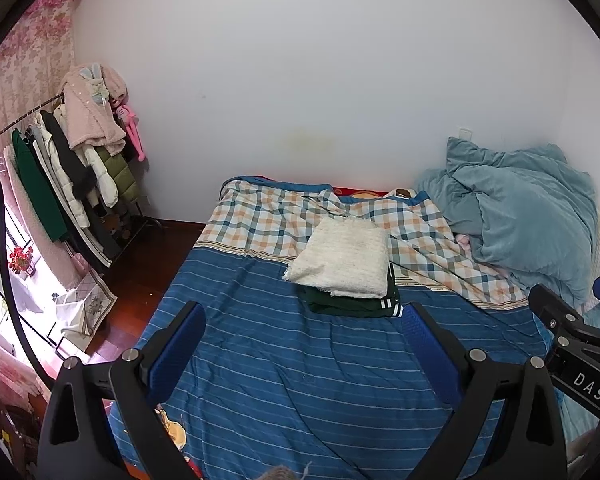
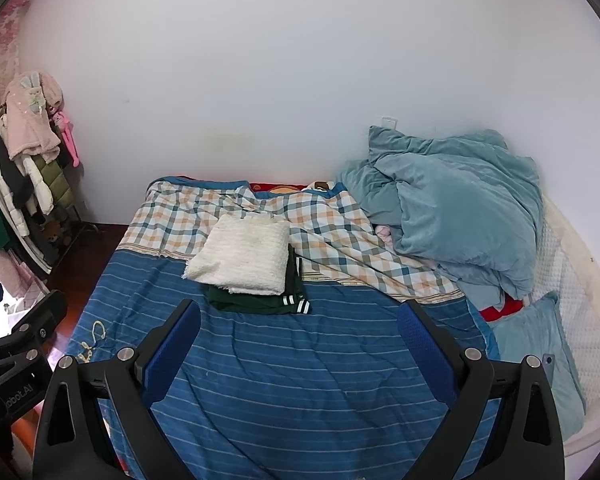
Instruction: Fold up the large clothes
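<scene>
A folded cream knit garment (image 1: pixel 344 258) lies on top of a folded dark green garment with white stripes (image 1: pixel 352 306) in the middle of the bed; both also show in the right wrist view, the cream one (image 2: pixel 242 258) above the green one (image 2: pixel 260 302). My left gripper (image 1: pixel 304 312) is open and empty, held above the blue striped bedspread (image 1: pixel 280 380) short of the stack. My right gripper (image 2: pixel 300 312) is open and empty too, at about the same distance. The right gripper's body shows at the right edge of the left wrist view (image 1: pixel 572 336).
A crumpled teal duvet (image 2: pixel 456 208) lies at the bed's far right, with a teal pillow (image 2: pixel 536 352) nearer. A checked sheet (image 2: pixel 228 208) covers the far part of the bed. A clothes rack with coats (image 1: pixel 80 168) stands left by the wall, above a wooden floor (image 1: pixel 140 264).
</scene>
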